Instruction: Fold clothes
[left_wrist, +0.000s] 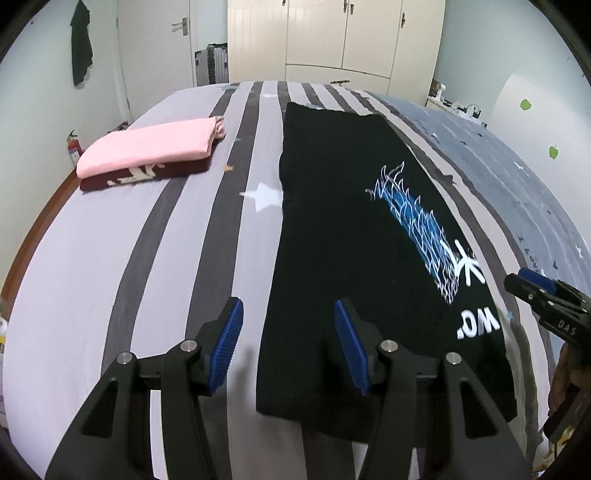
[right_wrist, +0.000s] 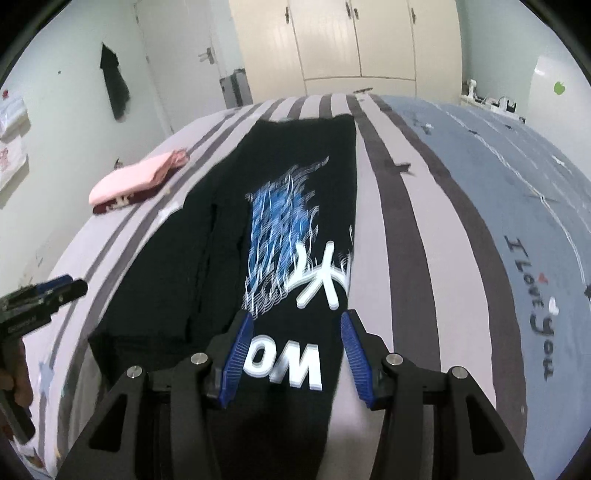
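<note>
A black shirt (left_wrist: 332, 229) lies as a long folded strip on the striped bed (left_wrist: 147, 240). The left gripper (left_wrist: 288, 347) gapes wide over its near left edge, holding nothing; the right gripper (right_wrist: 297, 354) is likewise wide and empty above the near right edge. A pink stack (left_wrist: 147, 151) sits well left

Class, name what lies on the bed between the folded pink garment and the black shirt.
Only bare striped bedsheet, with a white star, between the pink garment and black shirt; clearest in the left wrist view.
</note>
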